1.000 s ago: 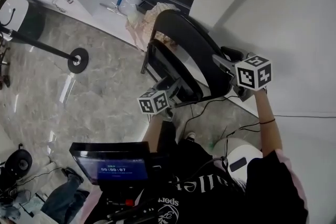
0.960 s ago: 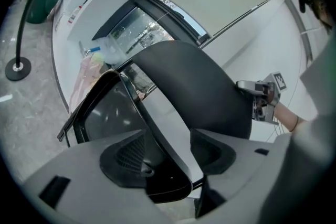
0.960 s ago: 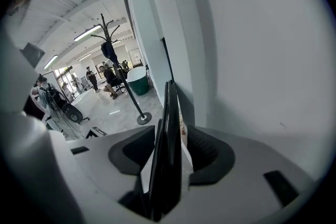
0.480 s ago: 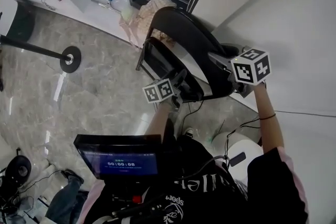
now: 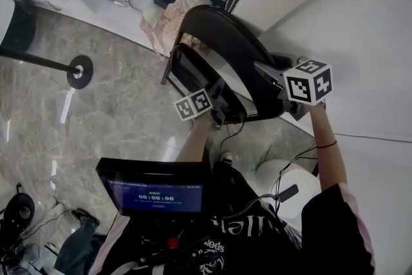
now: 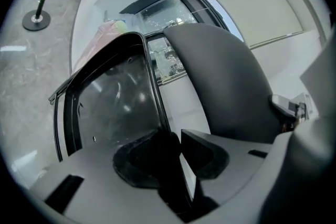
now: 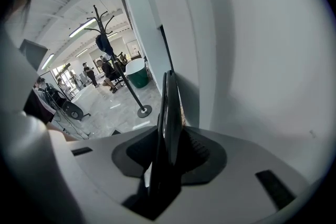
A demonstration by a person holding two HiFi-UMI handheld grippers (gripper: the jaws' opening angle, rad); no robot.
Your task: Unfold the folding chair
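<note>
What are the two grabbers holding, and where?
Both jaws have just closed on the folding chair: the left gripper on the seat's frame edge, the right gripper on the backrest's edge.

Bright, even indoor light; glare streaks are seen on the glossy floor (image 5: 67, 106). Gripper views are bulged, with black corners.

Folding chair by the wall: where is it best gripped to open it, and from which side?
Pinch the seat rim and the backrest edge, one each, coming from the floor side. Both edges are thin and exposed there, while the folding chair stands folded with the wall close behind.
</note>
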